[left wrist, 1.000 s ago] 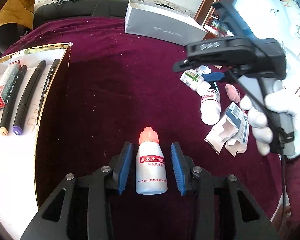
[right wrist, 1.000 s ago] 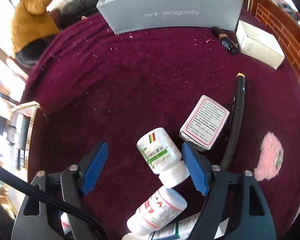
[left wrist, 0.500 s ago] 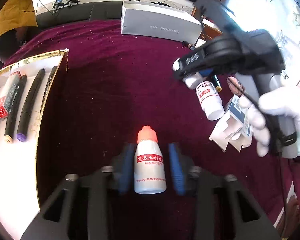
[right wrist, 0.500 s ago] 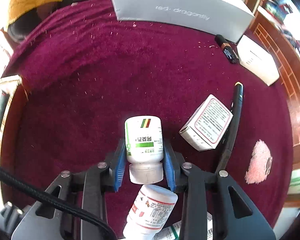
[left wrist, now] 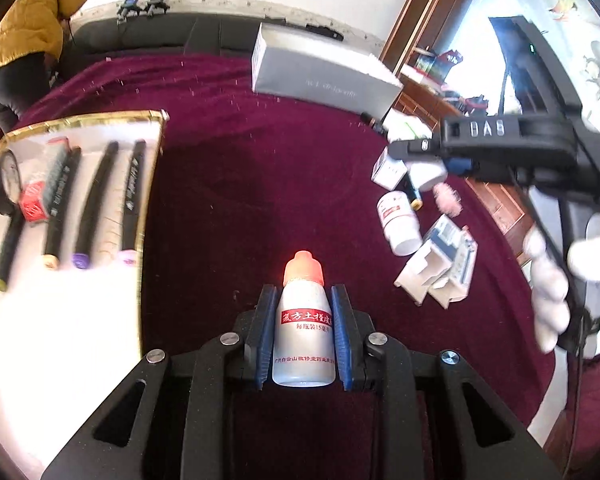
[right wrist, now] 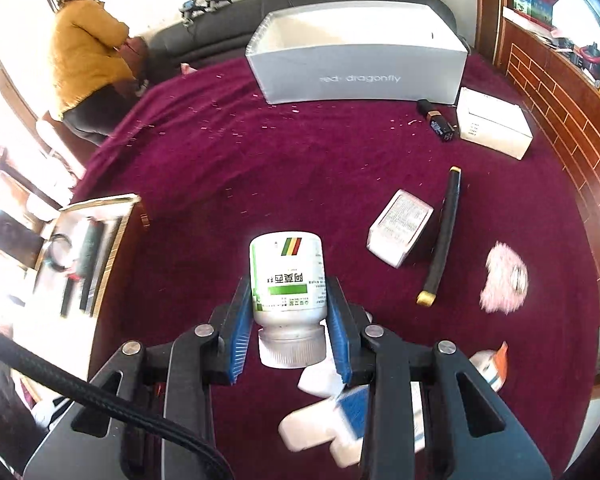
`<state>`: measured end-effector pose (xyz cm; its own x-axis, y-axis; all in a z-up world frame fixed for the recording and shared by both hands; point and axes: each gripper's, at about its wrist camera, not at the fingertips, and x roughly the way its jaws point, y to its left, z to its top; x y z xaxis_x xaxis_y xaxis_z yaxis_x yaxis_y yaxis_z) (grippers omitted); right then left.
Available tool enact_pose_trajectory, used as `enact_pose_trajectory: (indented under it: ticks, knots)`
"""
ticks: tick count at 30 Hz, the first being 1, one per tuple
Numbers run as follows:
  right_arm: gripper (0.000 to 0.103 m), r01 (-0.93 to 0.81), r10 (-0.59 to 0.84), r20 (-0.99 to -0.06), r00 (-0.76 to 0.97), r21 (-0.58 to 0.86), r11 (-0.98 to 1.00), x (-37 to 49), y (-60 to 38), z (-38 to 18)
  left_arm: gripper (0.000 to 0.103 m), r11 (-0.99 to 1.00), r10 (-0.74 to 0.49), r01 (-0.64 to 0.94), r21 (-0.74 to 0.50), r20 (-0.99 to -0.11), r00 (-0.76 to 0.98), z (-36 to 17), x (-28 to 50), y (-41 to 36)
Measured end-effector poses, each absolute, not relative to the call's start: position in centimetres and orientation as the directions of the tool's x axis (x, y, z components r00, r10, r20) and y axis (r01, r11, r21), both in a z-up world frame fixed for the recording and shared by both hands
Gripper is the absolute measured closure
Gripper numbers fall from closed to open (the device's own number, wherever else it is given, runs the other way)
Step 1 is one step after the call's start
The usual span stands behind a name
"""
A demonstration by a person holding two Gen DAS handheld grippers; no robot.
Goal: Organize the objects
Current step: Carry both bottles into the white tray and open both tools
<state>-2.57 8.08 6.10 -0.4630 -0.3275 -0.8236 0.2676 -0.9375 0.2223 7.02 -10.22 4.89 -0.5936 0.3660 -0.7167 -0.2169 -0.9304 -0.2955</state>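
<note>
Left wrist view: left gripper (left wrist: 303, 322) clamped on a small dropper bottle (left wrist: 304, 332) with an orange cap — pads having just closed onto its sides, bottle upright above the maroon cloth (left wrist: 260, 184). Gold-edged tray (left wrist: 150, 184) with markers (left wrist: 96, 204) off to the left.

Right wrist view: right gripper (right wrist: 287, 332) just closed too, gripping a white pill bottle (right wrist: 286, 280), cap toward the camera, held clear of the cloth. Small white box (right wrist: 400, 226) and black pen (right wrist: 444, 236) lying just beside each other further right.

Markers (left wrist: 96, 204) in tray (left wrist: 80, 120), left of medicine boxes (left wrist: 440, 264).

Black left gripper (left wrist: 303, 330); blue pads (left wrist: 266, 332); white glove (left wrist: 560, 280)
</note>
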Motion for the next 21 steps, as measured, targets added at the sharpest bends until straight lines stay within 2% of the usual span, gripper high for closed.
enact_pose_trajectory:
  ticks: [8,16,21]
  knots:
    - [0.071,0.338,-0.471,-0.776,-0.420,0.348,-0.874,1.2,5.6,6.9,0.081,-0.947,0.311,-0.170,-0.271,-0.653,-0.691,8.5,9.7,-14.9]
    - [0.071,0.416,-0.577,-0.746,-0.331,0.433,-0.799,3.0,-0.5,6.5,0.080,-0.990,0.096,-0.008,-0.141,-0.627,-0.773,11.0,10.0,-23.3]
    - [0.071,0.451,-0.600,-0.750,-0.279,0.450,-0.771,3.4,-4.9,5.4,0.080,-0.995,-0.036,0.089,-0.049,-0.646,-0.763,10.8,8.0,-28.1]
